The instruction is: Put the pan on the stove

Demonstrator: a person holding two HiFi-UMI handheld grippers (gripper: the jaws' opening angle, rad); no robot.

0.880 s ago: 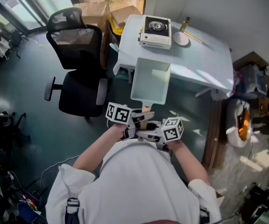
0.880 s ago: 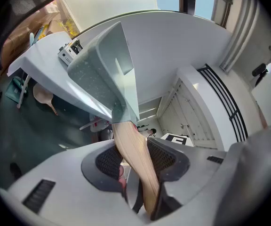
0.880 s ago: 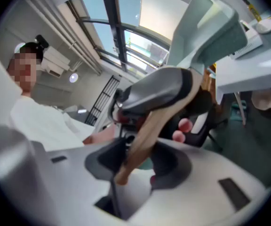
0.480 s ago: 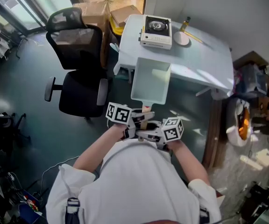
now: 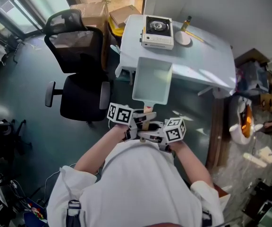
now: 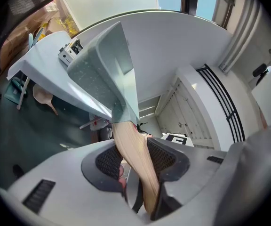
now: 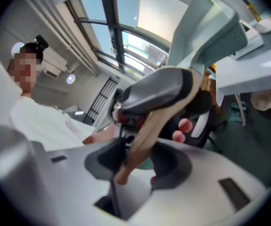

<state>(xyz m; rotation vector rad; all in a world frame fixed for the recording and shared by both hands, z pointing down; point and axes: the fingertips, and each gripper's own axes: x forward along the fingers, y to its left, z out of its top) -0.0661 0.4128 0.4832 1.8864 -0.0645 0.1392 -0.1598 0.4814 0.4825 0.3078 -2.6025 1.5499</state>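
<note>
Short of the desk (image 5: 207,56), the pan (image 5: 152,82) is held in the air by both tongs.
The square, pale green pan is carried by its wooden handle (image 6: 128,140), on which both tongs are closed. The left tongs (image 6: 134,157) are pressed against both sides of the handle, nearer the pan's body, and the right tongs (image 7: 138,161) are clamped on the handle's free end just behind them. The pan is kept roughly level with its open side up. In the head view its far edge is seen against the desk's near edge, well apart from the stove (image 5: 157,31), which is set at the desk's far left corner. A black office chair (image 5: 79,72) is seen left of the desk.
</note>
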